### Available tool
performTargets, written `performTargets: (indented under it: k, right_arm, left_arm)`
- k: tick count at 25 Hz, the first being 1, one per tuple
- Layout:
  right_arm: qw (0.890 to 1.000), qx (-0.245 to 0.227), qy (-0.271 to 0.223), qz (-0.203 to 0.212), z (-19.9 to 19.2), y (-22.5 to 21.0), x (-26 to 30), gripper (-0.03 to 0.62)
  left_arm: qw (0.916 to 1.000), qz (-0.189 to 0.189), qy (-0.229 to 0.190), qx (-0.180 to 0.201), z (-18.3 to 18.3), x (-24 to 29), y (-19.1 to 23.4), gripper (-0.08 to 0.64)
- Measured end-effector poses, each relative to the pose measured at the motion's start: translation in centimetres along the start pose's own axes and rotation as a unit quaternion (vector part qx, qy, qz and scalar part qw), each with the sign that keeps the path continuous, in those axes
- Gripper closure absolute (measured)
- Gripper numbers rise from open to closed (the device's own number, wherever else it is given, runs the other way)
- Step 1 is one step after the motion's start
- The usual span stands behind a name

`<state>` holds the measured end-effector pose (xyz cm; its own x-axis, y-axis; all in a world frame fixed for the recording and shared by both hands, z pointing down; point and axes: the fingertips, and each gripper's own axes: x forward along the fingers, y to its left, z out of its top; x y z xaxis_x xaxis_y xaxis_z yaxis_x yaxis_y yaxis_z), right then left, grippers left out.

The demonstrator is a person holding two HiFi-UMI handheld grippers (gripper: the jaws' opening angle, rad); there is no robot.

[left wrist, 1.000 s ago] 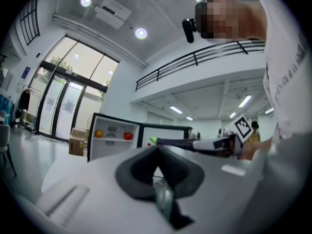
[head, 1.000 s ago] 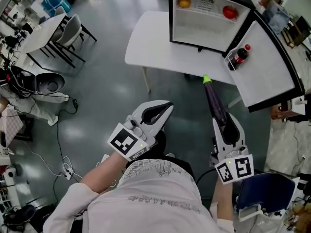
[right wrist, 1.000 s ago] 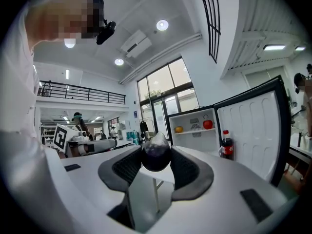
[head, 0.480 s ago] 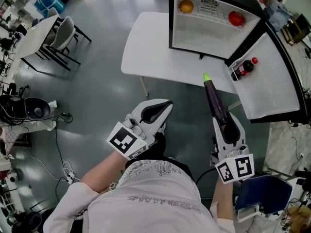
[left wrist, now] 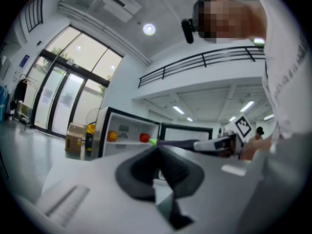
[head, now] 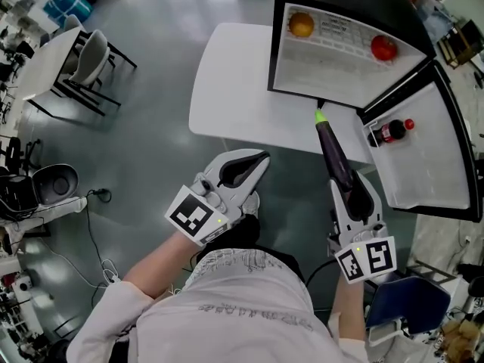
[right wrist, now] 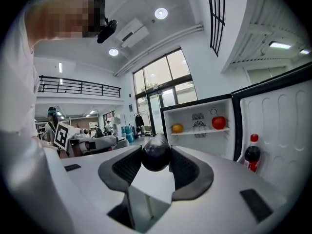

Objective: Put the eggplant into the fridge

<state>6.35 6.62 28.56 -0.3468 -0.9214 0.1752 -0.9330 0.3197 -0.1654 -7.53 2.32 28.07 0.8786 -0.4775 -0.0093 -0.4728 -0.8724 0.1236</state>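
Two claws: my right claw (head: 352, 193) is clamped on the eggplant (head: 333, 154); my left claw (head: 246, 169) has its jaws pressed together with nothing between them.
Eggplant vs claw: the blunt dark end sits between the right pads (right wrist: 183, 165), touching both. The rest sticks out ahead of the jaws, green tip leading.
Eggplant vs fridge: in the head view the tip lies just short of the lower edge of the open fridge (head: 327, 65), which stands on the white surface (head: 227, 82). It is not yet inside.
Fridge contents: an orange (head: 301, 25) and a tomato (head: 383, 48) sit on the upper shelf, with a cola bottle (head: 390, 132) in the door rack (head: 431, 157). The space below the shelf looks free.
Handling, my guess: light and firm, with glossy skin that could slide in the pads. Most of its length overhangs, so I expect it to droop or twist if jolted.
Where to hold: this end grip should do for a short carry. Nearer the middle would be steadier, and a hard squeeze risks bruising.
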Motion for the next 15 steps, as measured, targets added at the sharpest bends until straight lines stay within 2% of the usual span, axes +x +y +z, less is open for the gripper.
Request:
performTargets:
  k: [7,15]
  right_arm:
    - [1.000,-0.017,0.014,-0.010,0.7,-1.0,4.8,0.413]
    - [1.000,-0.014,0.019,-0.020,1.1,-2.6,9.3,0.413]
  left_arm:
    - [1.0000,-0.003,0.004,-0.006,0.4,1.9,4.8,0.552]
    - [0.9998,-0.013,0.011,-0.006,0.0,4.6,9.3,0.552]
